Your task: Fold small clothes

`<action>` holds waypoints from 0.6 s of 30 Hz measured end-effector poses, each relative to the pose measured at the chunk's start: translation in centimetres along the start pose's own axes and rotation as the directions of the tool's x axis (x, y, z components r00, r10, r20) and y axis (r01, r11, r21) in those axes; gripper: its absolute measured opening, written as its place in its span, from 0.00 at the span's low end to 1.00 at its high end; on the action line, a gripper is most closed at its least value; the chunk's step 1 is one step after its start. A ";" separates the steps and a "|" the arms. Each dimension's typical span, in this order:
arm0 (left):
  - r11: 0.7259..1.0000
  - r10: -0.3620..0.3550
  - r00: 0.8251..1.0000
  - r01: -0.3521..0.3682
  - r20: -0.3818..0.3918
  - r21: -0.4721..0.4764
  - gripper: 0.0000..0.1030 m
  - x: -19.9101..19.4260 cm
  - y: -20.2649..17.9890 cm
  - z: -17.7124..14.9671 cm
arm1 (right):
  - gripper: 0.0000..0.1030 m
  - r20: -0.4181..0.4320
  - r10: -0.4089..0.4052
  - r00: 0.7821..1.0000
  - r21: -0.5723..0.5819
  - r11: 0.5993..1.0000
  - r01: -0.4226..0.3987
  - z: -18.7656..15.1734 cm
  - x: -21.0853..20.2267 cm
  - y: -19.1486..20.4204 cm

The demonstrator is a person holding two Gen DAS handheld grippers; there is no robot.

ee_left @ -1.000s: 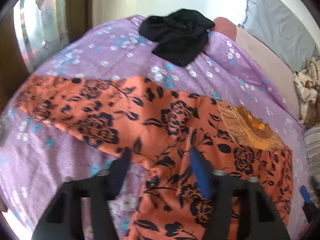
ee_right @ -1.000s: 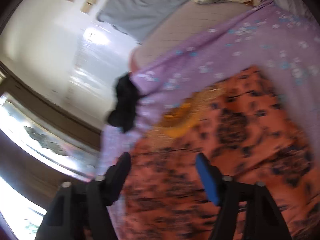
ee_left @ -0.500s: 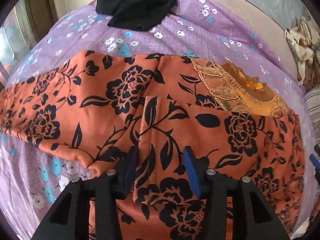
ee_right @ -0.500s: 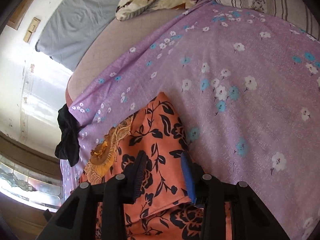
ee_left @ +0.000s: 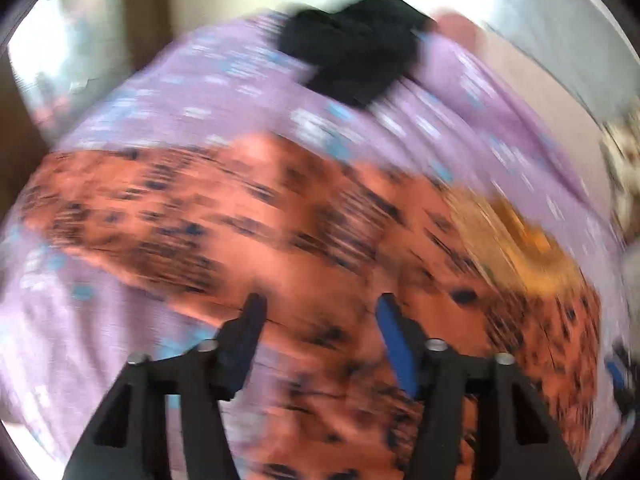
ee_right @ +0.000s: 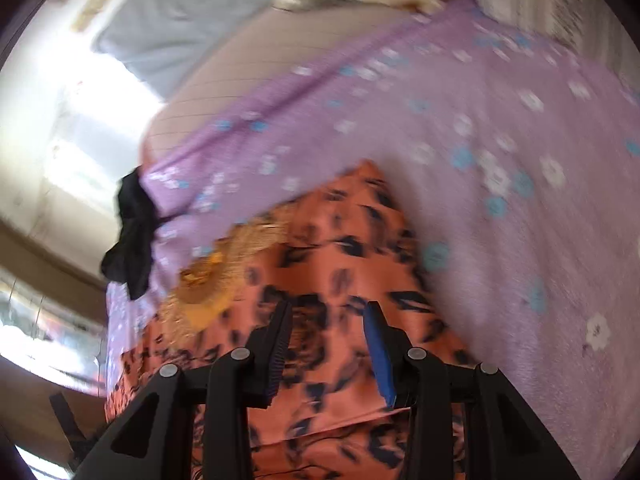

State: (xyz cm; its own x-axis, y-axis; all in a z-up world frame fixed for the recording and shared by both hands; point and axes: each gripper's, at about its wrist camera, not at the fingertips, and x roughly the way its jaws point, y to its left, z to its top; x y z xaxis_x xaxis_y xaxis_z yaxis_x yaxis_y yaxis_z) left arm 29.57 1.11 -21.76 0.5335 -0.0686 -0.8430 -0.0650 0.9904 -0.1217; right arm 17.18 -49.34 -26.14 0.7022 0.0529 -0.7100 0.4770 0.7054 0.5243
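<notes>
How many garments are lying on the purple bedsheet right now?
2: the orange floral garment spread under both grippers, and a crumpled black garment at the sheet's far edge. Others may lie outside the view.

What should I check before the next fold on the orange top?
1. Left gripper free of cloth: ok. Jaws opening, nothing pinched between them; it hangs over the orange top.
2. Right gripper free of cloth: ok. Jaws opening over the top's folded part, no fabric caught.
3. Top lying flat on the purple sheet: cannot tell, both views are blurred.
4. Neckline visible for reference: ok, the yellow embroidery shows.
5. Black garment clear of the fold area: ok, it lies apart at the sheet's far edge.
6. Fold edges aligned: cannot tell, blur hides the seams.
</notes>
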 end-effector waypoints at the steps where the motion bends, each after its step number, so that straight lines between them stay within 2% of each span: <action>1: 0.999 0.024 1.000 -0.023 0.017 -0.042 0.68 -0.4 1.4 0.5 | 0.54 -0.005 0.005 1.000 -0.023 1.000 -0.005 -0.3 0.2 0.8; 4: 0.973 0.107 0.993 -0.095 0.043 -0.212 0.70 -1.3 7.2 2.1 | 0.54 -0.039 0.003 0.999 -0.085 0.996 -0.007 -1.3 1.1 2.7; 7: 0.920 0.164 0.986 -0.145 0.021 -0.364 0.71 -0.9 13.0 2.9 | 0.54 -0.058 0.001 0.998 -0.141 0.990 -0.009 -2.3 1.6 3.9; 11: 0.851 0.197 0.979 -0.195 -0.047 -0.488 0.71 0.6 19.7 3.0 | 0.54 -0.060 0.000 0.998 -0.193 0.981 -0.012 -3.2 2.0 5.0; 13: 0.815 0.171 0.983 -0.183 -0.073 -0.549 0.71 1.5 22.7 2.9 | 0.54 -0.061 0.002 0.998 -0.199 0.980 -0.014 -3.4 2.2 5.4; 15: 0.784 0.122 0.990 -0.136 -0.065 -0.606 0.71 2.3 25.1 2.8 | 0.54 -0.064 0.008 0.998 -0.198 0.980 -0.021 -3.6 2.4 5.7; 18: 0.776 0.088 0.996 -0.070 -0.003 -0.627 0.71 2.1 27.1 3.5 | 0.54 -0.066 0.009 0.998 -0.205 0.978 -0.023 -3.8 2.7 5.9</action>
State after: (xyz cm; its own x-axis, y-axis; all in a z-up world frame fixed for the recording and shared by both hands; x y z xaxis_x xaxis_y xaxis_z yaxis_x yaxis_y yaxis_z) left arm 31.86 28.21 -25.01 0.5231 0.0184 -0.8521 -0.6168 0.6981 -0.3636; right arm 19.85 -42.30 -26.71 0.6703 0.1061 -0.7345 0.3421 0.8342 0.4326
